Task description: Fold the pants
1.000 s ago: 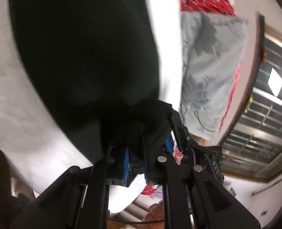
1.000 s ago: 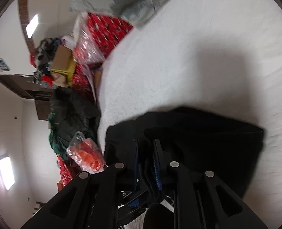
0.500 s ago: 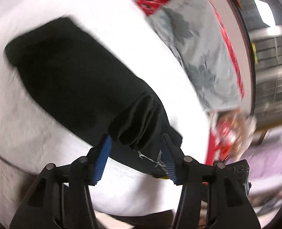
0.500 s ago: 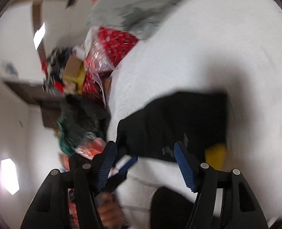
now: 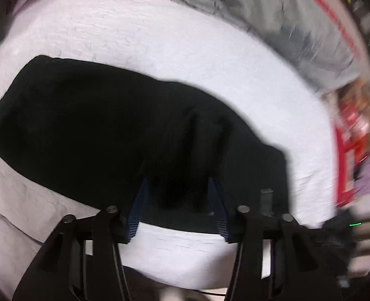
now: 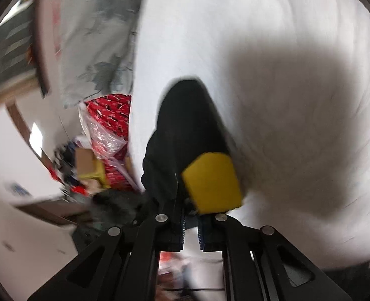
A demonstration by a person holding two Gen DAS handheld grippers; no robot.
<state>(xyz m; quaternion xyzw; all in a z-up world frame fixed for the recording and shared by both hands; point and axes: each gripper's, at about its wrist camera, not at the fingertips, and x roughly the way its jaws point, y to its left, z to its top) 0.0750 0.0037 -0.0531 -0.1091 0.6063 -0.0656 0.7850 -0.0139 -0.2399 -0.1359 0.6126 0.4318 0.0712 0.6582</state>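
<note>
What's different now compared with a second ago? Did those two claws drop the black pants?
Both did. The left gripper let go of the black pants, and its jaws, just closing again, now straddle a bunched fold. The right gripper also released and has closed with nothing visibly between its pads. The pants stay on the white bedcover.

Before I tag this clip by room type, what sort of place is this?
Most likely a cluttered bedroom at home: black pants lie on a white bedspread, with a grey floral quilt and bagged red bedding piled beside it.
</note>
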